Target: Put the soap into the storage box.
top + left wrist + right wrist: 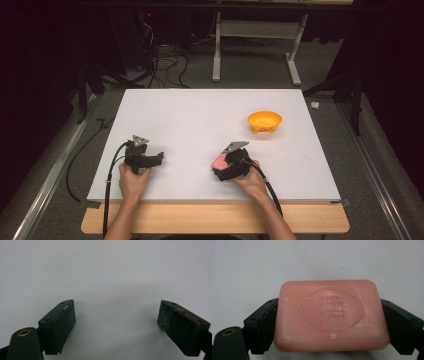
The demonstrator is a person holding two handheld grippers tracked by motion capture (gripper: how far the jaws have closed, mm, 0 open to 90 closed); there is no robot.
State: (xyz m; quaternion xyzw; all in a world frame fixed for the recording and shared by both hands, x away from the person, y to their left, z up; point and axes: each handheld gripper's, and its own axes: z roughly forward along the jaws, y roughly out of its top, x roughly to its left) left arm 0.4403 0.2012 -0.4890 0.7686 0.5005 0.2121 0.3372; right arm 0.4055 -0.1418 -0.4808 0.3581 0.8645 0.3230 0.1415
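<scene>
- One pink soap bar (331, 318), stamped with a round emblem, sits near the right front of the white table (190, 125).
- One orange bowl (264, 121) stands far right on the table, well apart from the soap.
- Two grippers appear, one per hand.
- Right gripper (223, 165): jaws clenched on the two short ends of the soap bar, one pad against each end.
- Left gripper (117, 323): jaws spread wide, released, with bare table surface between them, at near left.

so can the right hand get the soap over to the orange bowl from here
Probably yes: the right gripper is shut on the pink soap, and only bare white table lies between it and the orange bowl.
</scene>
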